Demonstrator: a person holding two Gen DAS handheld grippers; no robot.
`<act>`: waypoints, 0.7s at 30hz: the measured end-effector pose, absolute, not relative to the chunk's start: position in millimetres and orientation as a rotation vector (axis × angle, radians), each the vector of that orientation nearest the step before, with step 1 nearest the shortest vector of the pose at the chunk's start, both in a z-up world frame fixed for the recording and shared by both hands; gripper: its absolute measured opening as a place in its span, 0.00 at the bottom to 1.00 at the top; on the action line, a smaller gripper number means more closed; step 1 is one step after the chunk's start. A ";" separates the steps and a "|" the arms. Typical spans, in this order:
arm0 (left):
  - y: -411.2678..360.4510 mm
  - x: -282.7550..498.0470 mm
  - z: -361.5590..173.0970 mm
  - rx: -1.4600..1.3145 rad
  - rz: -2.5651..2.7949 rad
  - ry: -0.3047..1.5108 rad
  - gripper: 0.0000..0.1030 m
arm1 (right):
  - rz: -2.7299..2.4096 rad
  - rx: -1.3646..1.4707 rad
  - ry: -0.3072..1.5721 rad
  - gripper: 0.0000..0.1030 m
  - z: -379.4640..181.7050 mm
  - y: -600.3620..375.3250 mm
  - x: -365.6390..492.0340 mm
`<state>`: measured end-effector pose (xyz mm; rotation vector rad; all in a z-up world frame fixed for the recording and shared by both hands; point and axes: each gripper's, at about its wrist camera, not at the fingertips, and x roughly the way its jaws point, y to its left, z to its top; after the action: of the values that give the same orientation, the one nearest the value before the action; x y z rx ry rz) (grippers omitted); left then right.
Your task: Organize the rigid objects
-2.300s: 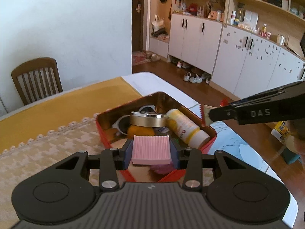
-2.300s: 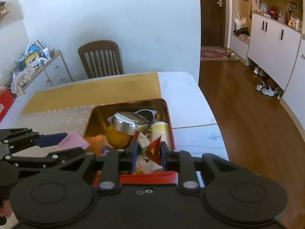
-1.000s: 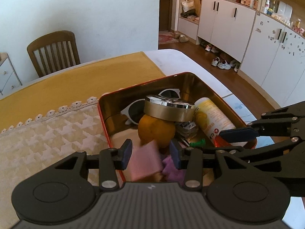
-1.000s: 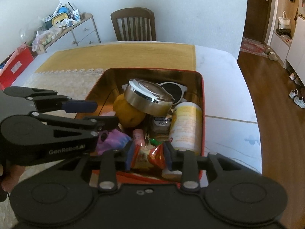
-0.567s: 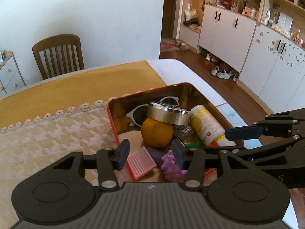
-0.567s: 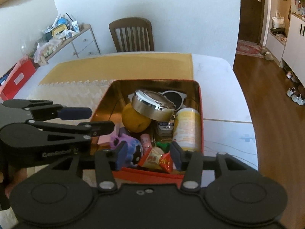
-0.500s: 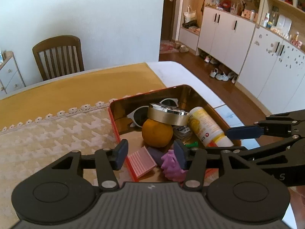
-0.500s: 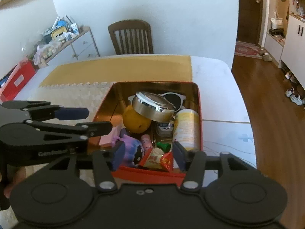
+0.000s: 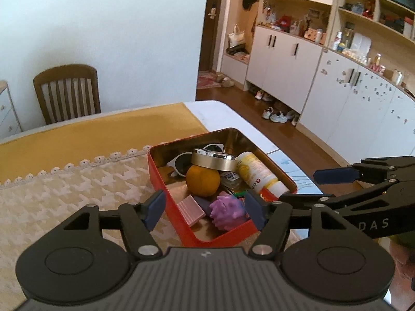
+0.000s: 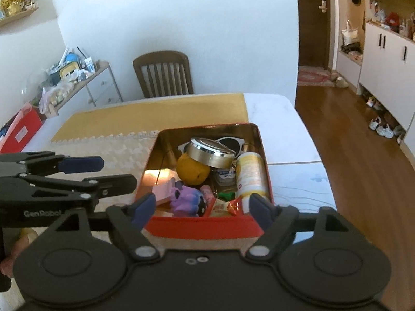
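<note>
One red tin (image 9: 179,223) sits on the patterned table runner (image 9: 77,189), holding one orange (image 9: 202,183), one round metal lidded jar (image 9: 214,159) resting on it, one yellow bottle (image 9: 255,175) lying on its side, one pair of white sunglasses (image 9: 179,164), one pink ribbed block (image 9: 193,210), one purple spiky toy (image 9: 226,213) and a red snack wrapper (image 10: 233,206). The left gripper (image 9: 205,211) hangs above the tin's near edge, jaws spread and just opened wider, nothing pinched. The right gripper (image 10: 201,208) is likewise spread, just widened, and empty. Its arm reads "DAS"; the left one's reads "GenRobot". One wooden chair (image 10: 163,73) stands behind the table.
</note>
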<state>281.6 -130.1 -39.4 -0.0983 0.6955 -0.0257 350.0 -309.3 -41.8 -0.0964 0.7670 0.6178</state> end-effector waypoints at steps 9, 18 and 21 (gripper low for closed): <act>-121.5 254.6 -23.7 -0.085 -0.082 0.676 0.82 | 0.570 -0.070 0.697 1.00 -29.6 -309.5 311.7; -113.7 232.8 -15.1 -0.071 -0.080 0.643 1.00 | 0.522 -0.068 0.646 1.00 -18.6 -310.8 280.2; -110.2 227.6 -11.2 -0.082 -0.093 0.638 1.00 | 0.504 -0.051 0.635 1.00 -15.5 -314.4 272.7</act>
<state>227.6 -110.2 -11.2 -0.0818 0.6376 -0.0932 272.7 -314.4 -15.5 -0.0511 0.6352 0.5039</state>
